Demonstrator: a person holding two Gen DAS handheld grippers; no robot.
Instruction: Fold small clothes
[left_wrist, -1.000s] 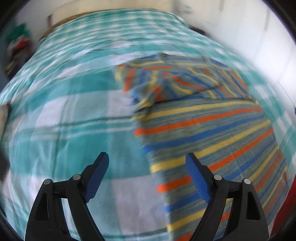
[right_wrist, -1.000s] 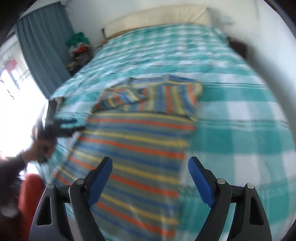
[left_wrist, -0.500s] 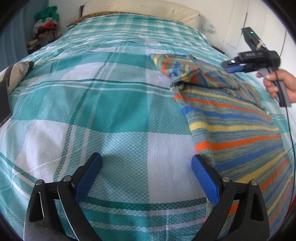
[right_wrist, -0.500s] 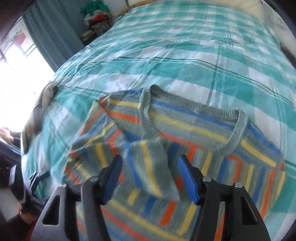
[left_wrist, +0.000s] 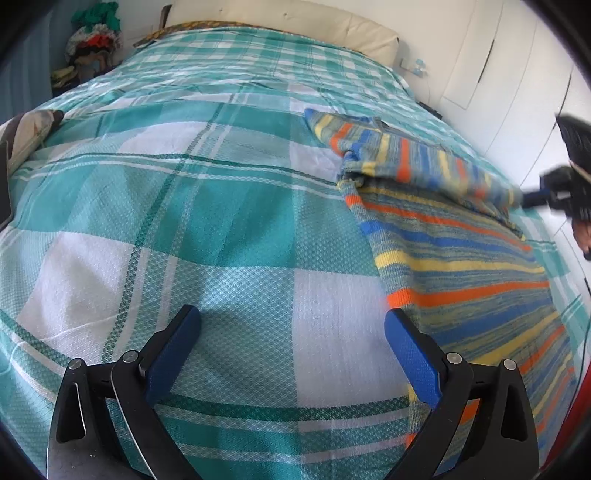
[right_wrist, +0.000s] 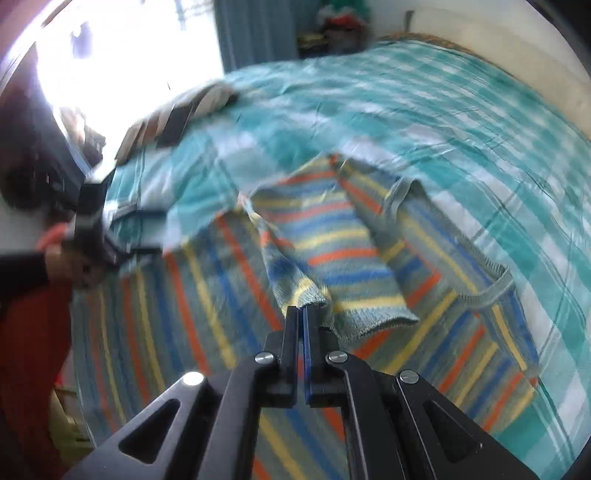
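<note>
Both claws tilted downward over the teal-and-white checked bed (left_wrist: 207, 206): right claw (right_wrist: 303, 314) had just closed, pinching the striped knitted sweater's (right_wrist: 332, 236) sleeve cuff; left claw (left_wrist: 291, 332) hung spread wide, empty, beside the sweater's edge.

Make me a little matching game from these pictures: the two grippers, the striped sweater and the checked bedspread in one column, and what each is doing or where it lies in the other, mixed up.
Things:
1. left gripper
2. right gripper
3. striped sweater
4. checked bedspread

States:
A. spread flat over the whole bed
B. jaws wide apart, nothing between them
C. lying on the bed, one sleeve folded across its body
D. jaws closed on the sleeve cuff

Pairs: 1-B, 2-D, 3-C, 4-A
</note>
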